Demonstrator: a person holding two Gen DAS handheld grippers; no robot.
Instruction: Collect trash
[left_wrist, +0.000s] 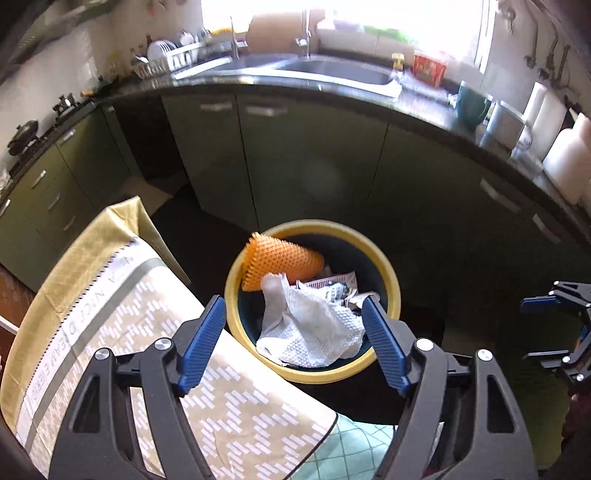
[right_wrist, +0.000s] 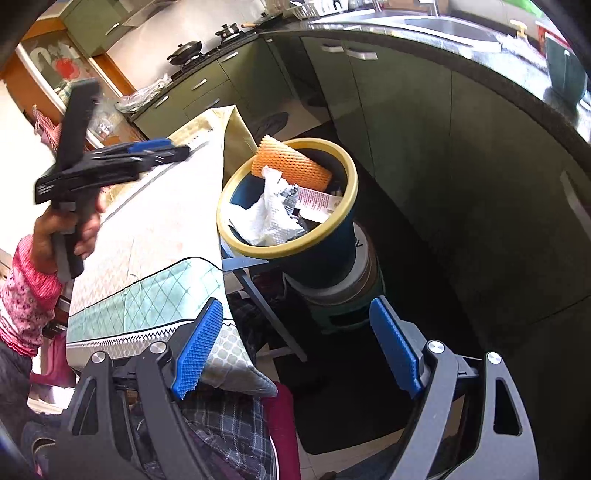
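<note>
Here, at the left, a cloth-covered table runs up to the yellow-rimmed bin, which holds an orange foam net, a white paper towel and a printed wrapper. The left gripper hovers above it, jaws released, nothing between them. Further right, the right gripper also gapes empty.
</note>
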